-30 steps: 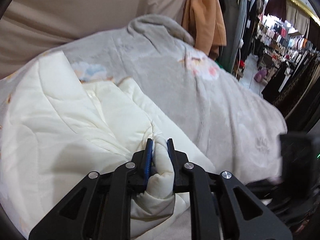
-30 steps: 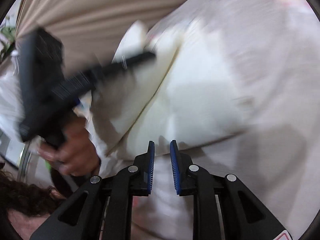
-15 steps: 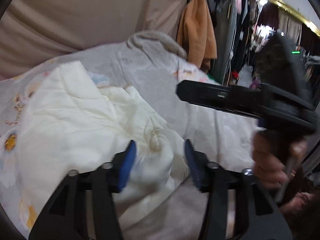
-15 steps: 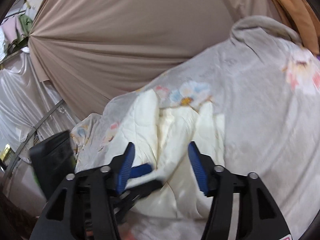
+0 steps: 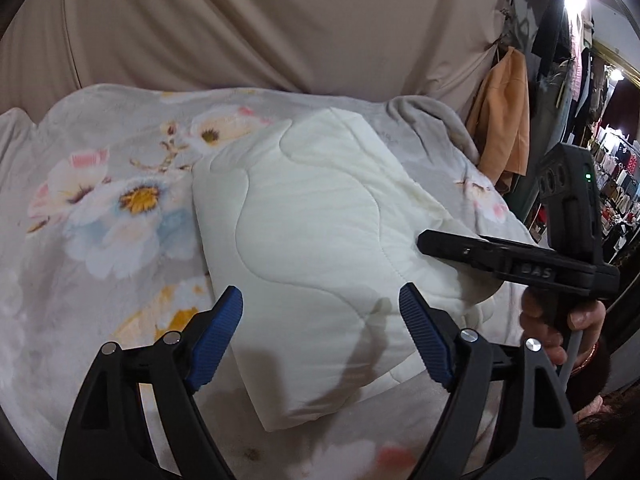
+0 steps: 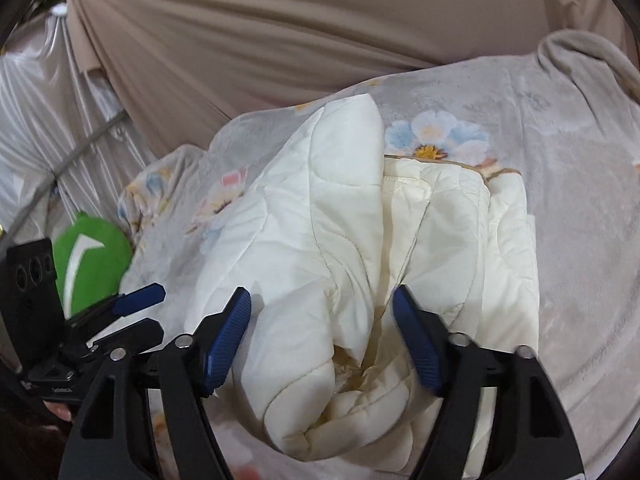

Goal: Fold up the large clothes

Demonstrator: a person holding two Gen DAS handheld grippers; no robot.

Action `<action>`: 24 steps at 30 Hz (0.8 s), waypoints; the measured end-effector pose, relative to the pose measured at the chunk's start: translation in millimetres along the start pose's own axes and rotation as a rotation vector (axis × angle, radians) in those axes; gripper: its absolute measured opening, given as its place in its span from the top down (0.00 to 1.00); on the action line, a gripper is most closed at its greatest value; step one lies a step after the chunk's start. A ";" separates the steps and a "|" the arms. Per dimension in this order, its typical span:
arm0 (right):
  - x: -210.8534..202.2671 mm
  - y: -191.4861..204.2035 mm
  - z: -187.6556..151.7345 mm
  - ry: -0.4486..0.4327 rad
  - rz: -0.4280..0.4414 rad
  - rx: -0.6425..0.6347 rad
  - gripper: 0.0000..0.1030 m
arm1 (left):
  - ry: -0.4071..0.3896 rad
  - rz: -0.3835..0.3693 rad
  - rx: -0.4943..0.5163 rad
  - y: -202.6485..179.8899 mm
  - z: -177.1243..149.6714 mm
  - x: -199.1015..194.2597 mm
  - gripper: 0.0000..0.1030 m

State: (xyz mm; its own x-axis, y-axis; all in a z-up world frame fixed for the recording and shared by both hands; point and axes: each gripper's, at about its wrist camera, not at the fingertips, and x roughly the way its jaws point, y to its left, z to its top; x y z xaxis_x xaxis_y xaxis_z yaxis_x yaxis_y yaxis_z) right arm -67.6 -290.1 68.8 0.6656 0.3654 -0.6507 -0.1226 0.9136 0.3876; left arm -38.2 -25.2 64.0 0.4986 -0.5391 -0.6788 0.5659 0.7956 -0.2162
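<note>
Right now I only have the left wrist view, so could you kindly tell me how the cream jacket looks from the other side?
Observer: In the right wrist view the cream jacket shows bunched, uneven layers along its near edge, not the smooth panel you see.
Operator: Thank you. Are the right tongs gripping any of it?
Observer: No. Their jaws are closing, but the pads press on nothing; the jacket lies below them.
Operator: Is anything else near the floral blanket?
Observer: Yes, a green item with a white stripe sits at the blanket's left edge.
</note>
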 end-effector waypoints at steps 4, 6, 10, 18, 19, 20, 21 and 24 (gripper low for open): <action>-25.3 -2.3 -3.5 -0.065 0.060 -0.004 0.87 | -0.031 -0.040 0.014 -10.1 7.5 -2.5 0.24; -56.0 -7.9 -10.0 -0.154 0.064 0.019 0.87 | -0.060 -0.053 0.043 -18.2 11.9 -6.9 0.24; -76.3 -41.6 -38.4 -0.197 -0.048 0.126 0.87 | -0.031 -0.061 0.090 -36.0 13.4 10.6 0.24; -38.9 -103.8 -88.1 -0.103 -0.046 0.318 0.87 | 0.059 0.004 0.107 -48.8 -5.0 61.7 0.19; -38.0 -102.2 -86.6 -0.102 -0.048 0.304 0.86 | 0.063 0.011 0.100 -47.3 -6.1 64.9 0.19; -38.2 -100.2 -84.8 -0.099 -0.048 0.286 0.86 | 0.069 0.015 0.090 -45.6 -6.7 67.1 0.19; -39.5 -99.2 -83.2 -0.098 -0.042 0.275 0.84 | 0.073 0.019 0.084 -44.1 -6.4 68.3 0.19; -57.2 -99.6 -68.2 -0.112 -0.013 0.289 0.75 | 0.076 0.023 0.066 -40.3 -5.5 68.1 0.19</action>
State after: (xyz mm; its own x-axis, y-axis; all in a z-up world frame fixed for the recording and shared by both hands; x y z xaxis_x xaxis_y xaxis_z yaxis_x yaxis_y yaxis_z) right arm -143.6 -389.8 22.9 0.7445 0.3174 -0.5873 0.0901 0.8240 0.5594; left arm -30.7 -92.5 22.6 0.4621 -0.4961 -0.7351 0.5981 0.7864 -0.1547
